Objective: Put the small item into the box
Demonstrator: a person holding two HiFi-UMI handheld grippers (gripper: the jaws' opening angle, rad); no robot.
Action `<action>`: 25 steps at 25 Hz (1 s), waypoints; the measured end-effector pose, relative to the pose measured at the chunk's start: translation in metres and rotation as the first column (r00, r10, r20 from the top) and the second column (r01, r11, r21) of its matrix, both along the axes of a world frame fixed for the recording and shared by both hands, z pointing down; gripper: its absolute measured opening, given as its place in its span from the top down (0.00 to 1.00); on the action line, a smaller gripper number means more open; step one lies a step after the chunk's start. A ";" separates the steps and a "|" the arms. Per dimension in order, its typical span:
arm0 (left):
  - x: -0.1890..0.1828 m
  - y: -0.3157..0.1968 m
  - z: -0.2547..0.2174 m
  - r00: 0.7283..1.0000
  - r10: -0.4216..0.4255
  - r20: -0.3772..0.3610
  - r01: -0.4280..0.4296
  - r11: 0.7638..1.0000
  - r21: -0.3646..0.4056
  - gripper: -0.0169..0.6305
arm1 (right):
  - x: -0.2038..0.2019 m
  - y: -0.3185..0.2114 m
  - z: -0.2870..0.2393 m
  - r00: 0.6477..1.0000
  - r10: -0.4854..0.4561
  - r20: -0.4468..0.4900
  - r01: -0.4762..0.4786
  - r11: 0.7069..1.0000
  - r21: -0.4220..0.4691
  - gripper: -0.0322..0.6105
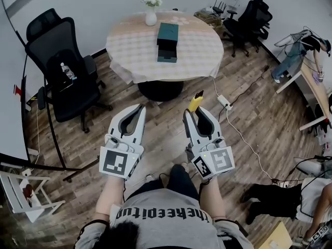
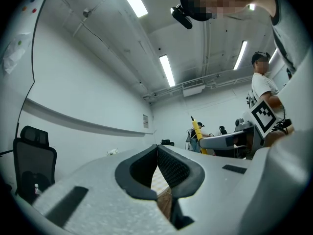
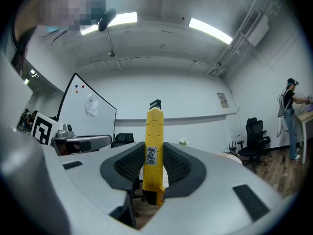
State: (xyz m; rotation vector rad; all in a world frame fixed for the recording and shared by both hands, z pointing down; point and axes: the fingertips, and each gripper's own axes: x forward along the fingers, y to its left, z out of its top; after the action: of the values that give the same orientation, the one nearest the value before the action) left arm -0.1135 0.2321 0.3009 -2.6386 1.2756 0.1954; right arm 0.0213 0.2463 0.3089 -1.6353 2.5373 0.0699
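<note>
Far left: black office chair (image 1: 63, 66) on the wooden floor (image 1: 171, 113), well apart from the round desk (image 1: 135, 51). Left gripper (image 1: 139, 108) is held out over the floor, near side of the desk. In the left gripper view its jaws are pressed together, tips touching, with nothing between them. The desk carries a checked cloth. A white vase (image 1: 151, 15) with pale flowers stands at its far edge. A dark teal box (image 1: 168, 41) lies near the middle of the desk, just near side of the vase and apart from it. Right gripper (image 1: 194, 110) is level with the left one and close beside it, also over the floor short of the desk. Its jaws are pinching a yellow tool (image 1: 195, 101), which looks like a utility knife. In the right gripper view the tool stands upright between the ribbed pads. Its dark-tipped end reaches well past the jaw tips and a small label faces the camera. The tool is in the air, well apart from the box. A white power strip (image 1: 224, 102) lies on the floor right of the gripper, its cable trailing away. Far right: a second chair (image 1: 250, 18) against the wall.
</note>
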 end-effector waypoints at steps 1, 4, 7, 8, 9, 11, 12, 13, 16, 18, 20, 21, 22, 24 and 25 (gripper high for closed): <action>0.000 -0.003 0.000 1.000 0.000 0.000 0.000 1.000 0.000 0.95 | 0.000 -0.003 -0.001 1.000 0.001 0.003 -0.001 1.000 0.001 0.77; -0.002 -0.015 -0.002 1.000 -0.008 -0.001 0.008 1.000 0.002 0.95 | 0.000 -0.016 -0.004 1.000 -0.002 0.003 0.002 1.000 0.012 0.77; -0.001 -0.031 -0.004 1.000 -0.018 -0.008 0.018 1.000 0.006 0.95 | 0.002 -0.032 -0.006 1.000 -0.013 -0.001 0.013 1.000 0.017 0.77; 0.001 -0.036 -0.004 1.000 -0.022 -0.011 0.022 1.000 0.004 0.95 | 0.003 -0.037 -0.007 1.000 -0.018 -0.001 0.018 1.000 0.016 0.77; 0.004 -0.042 -0.005 1.000 -0.025 -0.015 0.025 1.000 0.003 0.95 | 0.006 -0.043 -0.007 1.000 -0.024 -0.001 0.024 1.000 0.015 0.77; 0.011 -0.053 -0.007 0.999 -0.030 -0.015 0.030 1.000 0.004 0.95 | 0.011 -0.056 -0.008 0.999 -0.035 -0.003 0.035 0.999 0.015 0.77; 0.015 -0.060 -0.008 0.999 -0.034 -0.014 0.034 0.999 0.005 0.95 | 0.015 -0.063 -0.008 0.999 -0.042 -0.004 0.042 0.999 0.014 0.77; 0.020 -0.066 -0.009 0.999 -0.038 -0.014 0.039 0.999 0.007 0.95 | 0.018 -0.070 -0.008 0.999 -0.049 -0.005 0.049 0.999 0.013 0.77; 0.033 -0.085 -0.010 0.999 -0.050 -0.021 0.050 0.999 0.008 0.95 | 0.028 -0.091 -0.008 0.997 -0.072 -0.009 0.073 0.997 0.014 0.77; 0.042 -0.096 -0.010 0.998 -0.062 -0.018 0.062 0.998 0.007 0.95 | 0.037 -0.105 -0.010 0.996 -0.087 -0.008 0.087 0.996 0.017 0.77; 0.051 -0.109 -0.011 0.997 -0.077 -0.015 0.077 0.997 0.005 0.95 | 0.046 -0.120 -0.012 0.995 -0.102 -0.008 0.102 0.995 0.019 0.77; 0.055 -0.115 -0.012 0.996 -0.083 -0.015 0.083 0.997 0.004 0.95 | 0.050 -0.127 -0.013 0.994 -0.108 -0.007 0.108 0.994 0.018 0.77; 0.059 -0.121 -0.013 0.996 -0.088 -0.016 0.088 0.996 0.003 0.95 | 0.054 -0.134 -0.014 0.993 -0.114 -0.006 0.114 0.993 0.018 0.77; 0.068 -0.131 -0.014 0.995 -0.097 -0.016 0.097 0.995 0.003 0.95 | 0.062 -0.146 -0.014 0.992 -0.125 -0.004 0.125 0.992 0.018 0.77; 0.073 -0.136 -0.013 0.995 -0.102 -0.014 0.102 0.995 0.002 0.95 | 0.067 -0.151 -0.014 0.991 -0.130 -0.004 0.130 0.991 0.018 0.77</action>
State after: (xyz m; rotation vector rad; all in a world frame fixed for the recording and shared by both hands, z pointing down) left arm -0.0402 0.0965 0.2876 -2.5659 1.4092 0.2000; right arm 0.0884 0.0950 0.2945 -1.4599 2.6303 0.0831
